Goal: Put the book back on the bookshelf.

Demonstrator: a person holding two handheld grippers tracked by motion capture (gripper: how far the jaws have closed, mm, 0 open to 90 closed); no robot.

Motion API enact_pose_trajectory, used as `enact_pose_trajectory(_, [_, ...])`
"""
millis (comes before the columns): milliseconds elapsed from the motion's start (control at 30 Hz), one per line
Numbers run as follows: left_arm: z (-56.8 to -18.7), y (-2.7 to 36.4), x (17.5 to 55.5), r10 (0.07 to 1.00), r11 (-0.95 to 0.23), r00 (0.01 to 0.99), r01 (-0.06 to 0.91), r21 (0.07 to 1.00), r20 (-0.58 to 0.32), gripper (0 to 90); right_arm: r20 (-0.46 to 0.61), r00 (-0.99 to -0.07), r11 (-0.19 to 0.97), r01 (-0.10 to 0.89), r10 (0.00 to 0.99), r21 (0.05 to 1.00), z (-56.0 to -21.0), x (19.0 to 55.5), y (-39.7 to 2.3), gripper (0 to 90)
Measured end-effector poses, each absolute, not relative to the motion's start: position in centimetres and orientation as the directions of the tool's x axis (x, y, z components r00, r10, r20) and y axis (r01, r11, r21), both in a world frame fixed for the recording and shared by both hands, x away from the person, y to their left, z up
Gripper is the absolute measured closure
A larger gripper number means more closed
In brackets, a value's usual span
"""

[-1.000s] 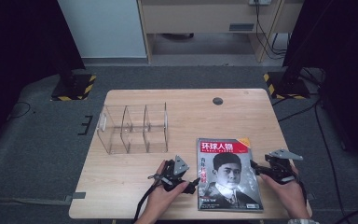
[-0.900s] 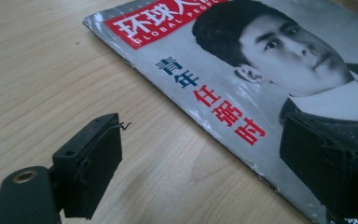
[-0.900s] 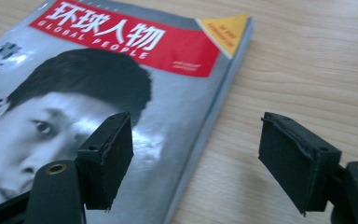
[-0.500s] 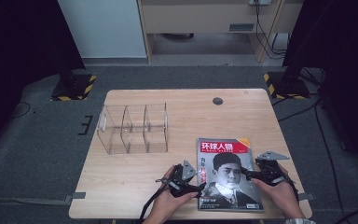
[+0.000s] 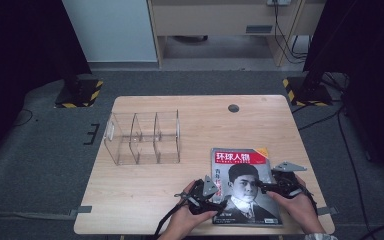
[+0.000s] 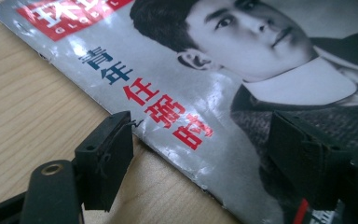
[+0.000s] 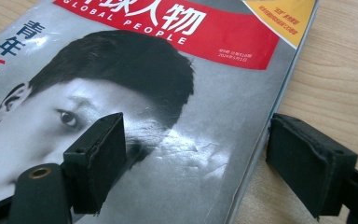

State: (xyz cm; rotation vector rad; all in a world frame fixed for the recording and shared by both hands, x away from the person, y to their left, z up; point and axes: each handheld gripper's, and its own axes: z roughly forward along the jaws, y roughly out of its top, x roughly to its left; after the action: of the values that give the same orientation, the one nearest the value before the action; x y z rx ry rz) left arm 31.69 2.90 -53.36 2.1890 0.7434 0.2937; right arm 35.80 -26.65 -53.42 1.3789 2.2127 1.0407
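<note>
A magazine with a red title bar and a grey portrait cover lies flat at the table's front right. My left gripper is at its left edge, open. Its jaws have just been closing, and in the left gripper view they straddle the magazine's edge, one over wood and one over the cover. My right gripper is at the right edge, also open. Its jaws have just been opening, and in the right gripper view the magazine's right edge lies between them without being pressed.
A clear acrylic organizer with three compartments stands on the wooden table at the middle left. A round dark cable hole sits near the far edge. Dark stands and cables surround the table on the grey floor.
My left gripper has moved right and slightly down to the magazine's left edge. The right gripper has edged a little leftward over the right edge. The magazine has not moved.
</note>
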Motion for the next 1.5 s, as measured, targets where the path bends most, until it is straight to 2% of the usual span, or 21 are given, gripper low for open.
enact_pose_trajectory(567, [-53.5,2.8,31.8,0.616,-0.506,0.787,0.44,0.742,-0.046,21.0,0.124,-0.469,0.231,0.627,0.875,0.744,-52.7,35.7,-26.8,25.2])
enact_pose_trajectory(667, [-53.5,2.8,31.8,0.616,-0.507,0.787,0.44,0.741,-0.046,20.9,0.136,-0.468,0.218,0.624,0.873,0.751,-52.4,35.6,-26.8,27.5])
enact_pose_trajectory(767, [-53.5,2.8,31.8,0.616,-0.507,0.787,0.44,0.742,-0.046,20.9,0.136,-0.476,0.214,0.608,0.869,0.765,-51.9,35.5,-26.9,34.8])
enact_pose_trajectory(1100, [-53.5,2.7,31.9,0.615,-0.508,0.787,0.438,0.742,-0.044,20.9,0.168,-0.502,0.182,0.574,0.848,0.798,-51.0,35.2,-26.7,45.3])
enact_pose_trajectory(1500, [-53.5,2.7,31.9,0.616,-0.508,0.787,0.438,0.742,-0.042,20.9,0.164,-0.541,0.194,0.543,0.825,0.817,-50.8,35.0,-26.2,50.7])
